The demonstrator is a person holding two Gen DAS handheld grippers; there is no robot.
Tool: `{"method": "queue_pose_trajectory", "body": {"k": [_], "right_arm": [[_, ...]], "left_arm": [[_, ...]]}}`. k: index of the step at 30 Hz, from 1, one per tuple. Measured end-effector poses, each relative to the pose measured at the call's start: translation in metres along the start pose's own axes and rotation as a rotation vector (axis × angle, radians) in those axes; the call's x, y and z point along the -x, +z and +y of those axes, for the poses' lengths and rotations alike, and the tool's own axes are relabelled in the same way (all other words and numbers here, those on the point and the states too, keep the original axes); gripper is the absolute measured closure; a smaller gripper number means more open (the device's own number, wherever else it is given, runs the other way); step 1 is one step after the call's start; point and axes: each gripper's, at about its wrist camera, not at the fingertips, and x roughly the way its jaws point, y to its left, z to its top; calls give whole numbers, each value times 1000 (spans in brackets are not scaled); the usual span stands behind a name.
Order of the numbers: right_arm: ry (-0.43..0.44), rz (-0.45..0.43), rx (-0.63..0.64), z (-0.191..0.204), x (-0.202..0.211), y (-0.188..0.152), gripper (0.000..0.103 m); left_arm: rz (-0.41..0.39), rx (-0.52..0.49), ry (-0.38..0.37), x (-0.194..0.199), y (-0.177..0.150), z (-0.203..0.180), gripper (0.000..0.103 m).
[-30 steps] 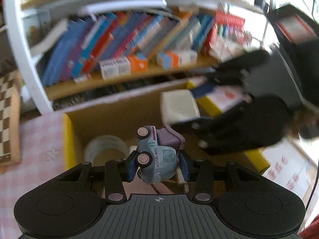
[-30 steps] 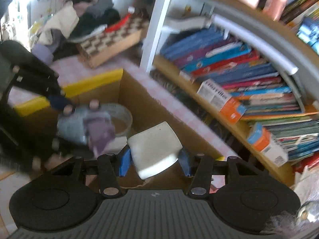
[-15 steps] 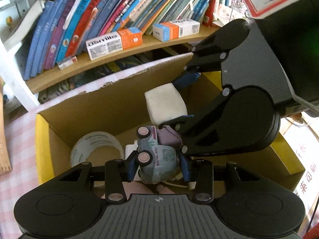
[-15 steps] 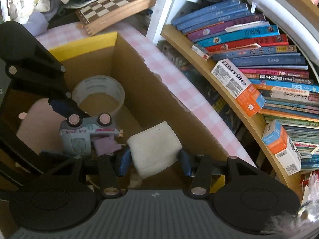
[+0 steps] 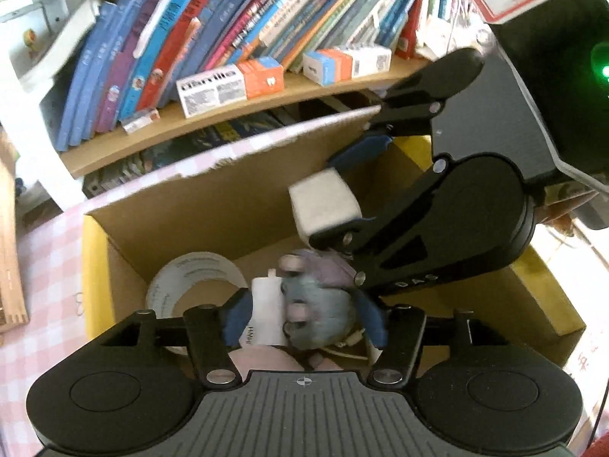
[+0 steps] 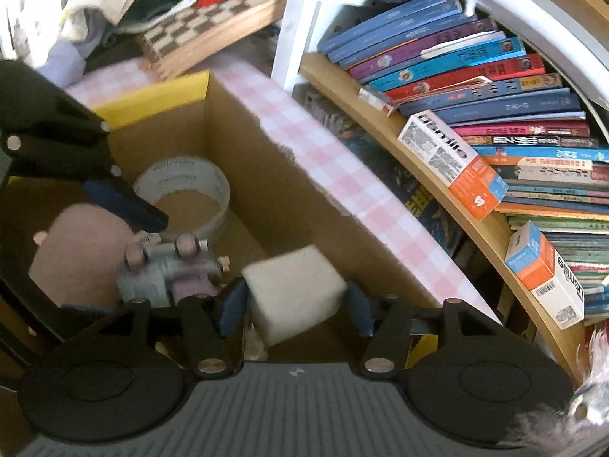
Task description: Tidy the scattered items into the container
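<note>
Both tools hang over the cardboard box (image 6: 289, 205), left tool (image 5: 304, 320) spreading to drop the toy truck (image 5: 319, 316), right tool (image 6: 295, 306) spreading off the white foam block (image 6: 293, 293), beside the tape roll (image 6: 186, 186) already inside.

Matt brown cardboard box (image 5: 243, 205), glossy plastic tape roll (image 6: 182, 179), wooden shelf (image 5: 266, 99)

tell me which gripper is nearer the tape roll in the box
Left. The left gripper, opening around the toy truck, hangs right beside the tape roll. The right gripper, opening around the white foam block, sits farther off along the cardboard box wall.
</note>
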Motion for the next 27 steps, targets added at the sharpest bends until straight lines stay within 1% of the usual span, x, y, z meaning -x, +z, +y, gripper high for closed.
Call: {"method": "queue_pose_trajectory", "body": {"k": [1,4,10,14,16,23,27], "right_arm": [[1,-13,-14,-1,3,0,42],[-3,-55,-50,-3,16,1,34],[1,-127,-96,0,44,3,32],[-5,-164,-124,10,64,4,32],[-11,-187,-141,16,77,5,32],[-36,-275,-222,43,133,0,30],[-70,-331,-274,67,171,-14,24]], "left_arm": [[-12,1,7,4,0,1,38],[-51,10,25,20,-1,3,36],[-148,47,44,59,-6,8,34],[-213,66,58,87,-12,9,34],[-248,77,63,101,-16,9,30],[-350,80,84,156,-45,-1,21],[-395,96,98,184,-71,-8,16]]}}
